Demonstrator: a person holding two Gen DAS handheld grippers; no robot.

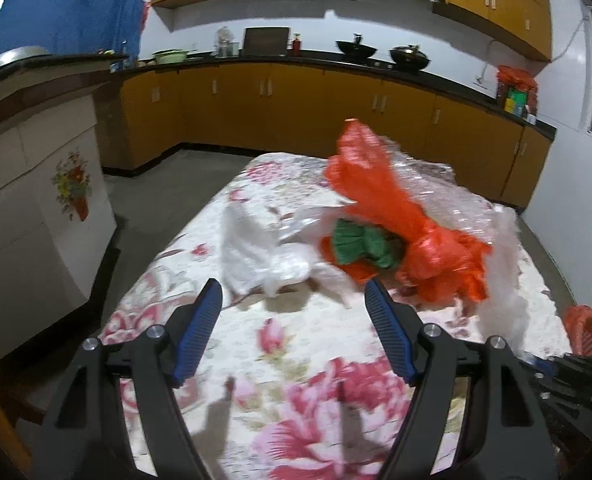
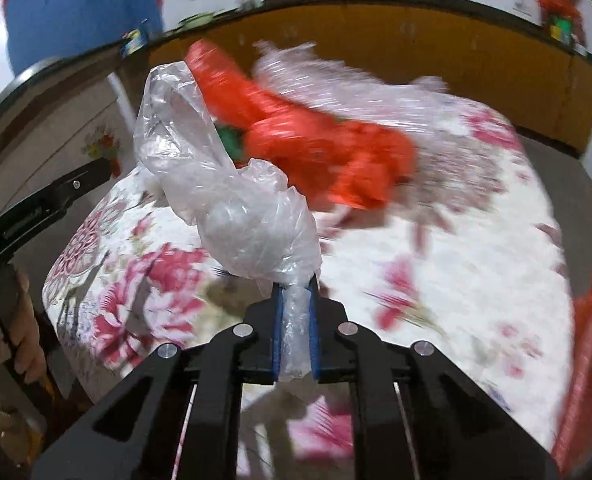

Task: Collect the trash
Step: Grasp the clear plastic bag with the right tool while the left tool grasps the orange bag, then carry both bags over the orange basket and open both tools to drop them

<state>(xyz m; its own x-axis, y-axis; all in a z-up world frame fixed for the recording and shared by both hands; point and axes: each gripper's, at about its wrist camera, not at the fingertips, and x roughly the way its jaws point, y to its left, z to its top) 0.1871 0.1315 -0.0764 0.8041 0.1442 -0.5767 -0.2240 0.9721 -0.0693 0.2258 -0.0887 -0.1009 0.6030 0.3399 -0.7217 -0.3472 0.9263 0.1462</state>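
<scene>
My right gripper [image 2: 296,300] is clamped on the twisted neck of a clear plastic bag [image 2: 215,184]; the blue pads press the crumpled film from both sides, and the rest of the bag balloons up and to the left above the fingers, lifted off the floral tablecloth [image 2: 476,260]. My left gripper [image 1: 293,296] has its blue-padded fingers [image 1: 199,328] spread wide apart with nothing between them, hovering over the near part of the same cloth.

Just beyond the left fingers lies a white plastic bag [image 1: 255,248], crumpled on the cloth. To its right sits an orange plastic bag [image 1: 396,216], knotted and bunched, with a green scrap [image 1: 360,244] tucked against its near side. Behind and to the right of the orange one I see a blurred mass of clear wrapping film [image 1: 448,196]; I cannot tell whether it touches the table or is in the air. In the right wrist view the orange bag and the film sit far behind the bag I hold, all smeared by motion.

At the left edge of that view a hand [image 2: 11,340] grips the black handle of the other tool. Farther out, a yellow cabinet run [image 1: 296,108] with a black counter lines the far wall, two woks [image 1: 410,56] on top, and a white cabinet with a flower decal [image 1: 71,188] stands at the left.
</scene>
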